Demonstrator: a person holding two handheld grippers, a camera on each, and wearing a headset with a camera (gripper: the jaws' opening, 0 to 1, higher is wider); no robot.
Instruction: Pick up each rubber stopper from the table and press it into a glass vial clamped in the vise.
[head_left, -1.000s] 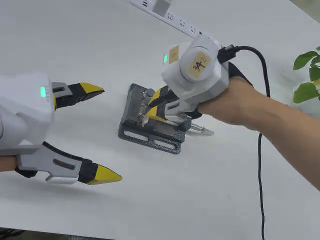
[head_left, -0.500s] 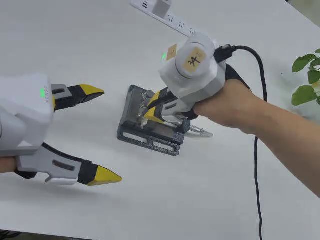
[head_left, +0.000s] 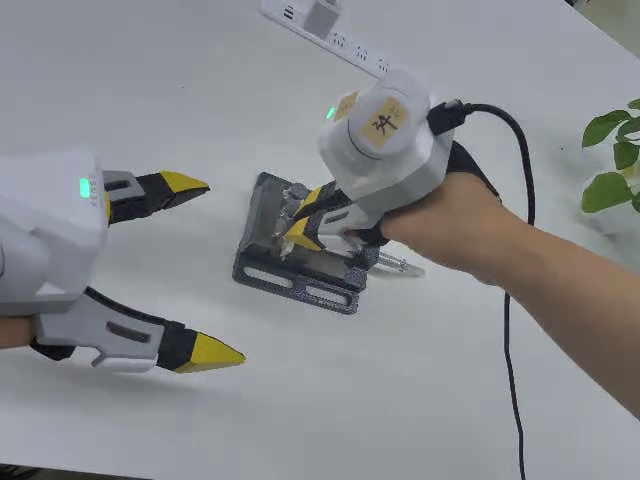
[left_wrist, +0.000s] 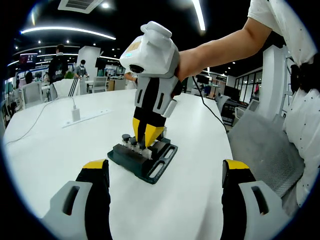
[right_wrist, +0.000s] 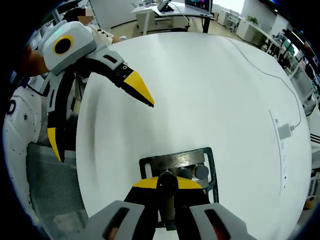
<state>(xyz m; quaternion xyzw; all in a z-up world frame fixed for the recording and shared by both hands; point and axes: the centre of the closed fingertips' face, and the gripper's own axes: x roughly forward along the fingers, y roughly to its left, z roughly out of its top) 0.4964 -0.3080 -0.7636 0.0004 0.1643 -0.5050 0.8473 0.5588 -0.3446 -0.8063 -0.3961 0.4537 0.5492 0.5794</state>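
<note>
Our right claw (head_left: 292, 232) stands over the vise (head_left: 300, 285) in the middle of the table (head_left: 420, 400), its jaws drawn together on the glass vials (left_wrist: 131, 142) clamped there. We cannot tell whether a rubber stopper sits between the jaws. Our left claw (head_left: 222, 268) hovers near the table's left edge, jaws wide apart.

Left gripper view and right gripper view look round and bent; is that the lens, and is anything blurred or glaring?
Left gripper view: the fisheye lens bows the table, ceiling strip lights glare white, the vise is sharp. Right gripper view: same bending, the table is bright, the right tongs near the lens look soft. Head view: no bending, even light, faint shadows beneath the left tongs.
</note>
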